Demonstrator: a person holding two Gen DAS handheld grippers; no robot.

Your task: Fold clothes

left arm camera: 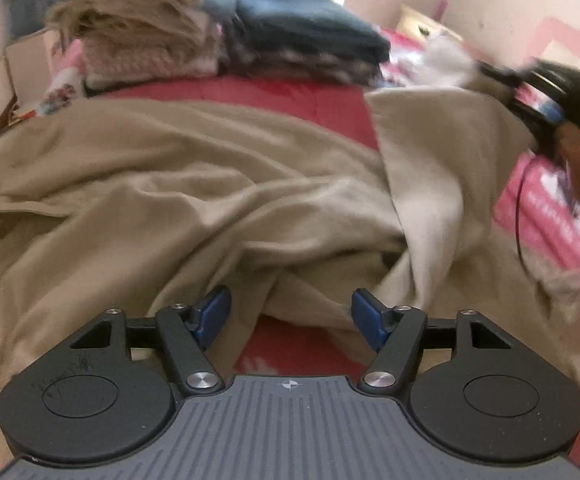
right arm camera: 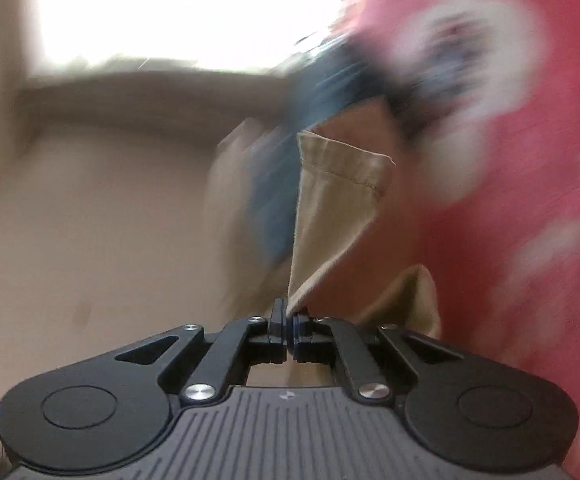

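Observation:
A tan garment [left arm camera: 178, 184] lies crumpled across the red bedspread [left arm camera: 290, 100]. My left gripper [left arm camera: 288, 314] is open, its blue pads on either side of a bunched fold at the garment's near edge, not gripping it. My right gripper [right arm camera: 289, 322] is shut on a hemmed corner of the tan garment [right arm camera: 330, 204], which stands up from the jaws. In the left wrist view the right gripper [left arm camera: 546, 92] shows blurred at the far right, lifting that part of the cloth. The right wrist view is heavily blurred.
Stacks of folded clothes stand at the far side of the bed: cream knitwear [left arm camera: 142, 28] and dark blue items [left arm camera: 306, 28]. A pink patterned sheet [left arm camera: 550, 216] lies at the right. A pink wall [left arm camera: 490, 8] is behind.

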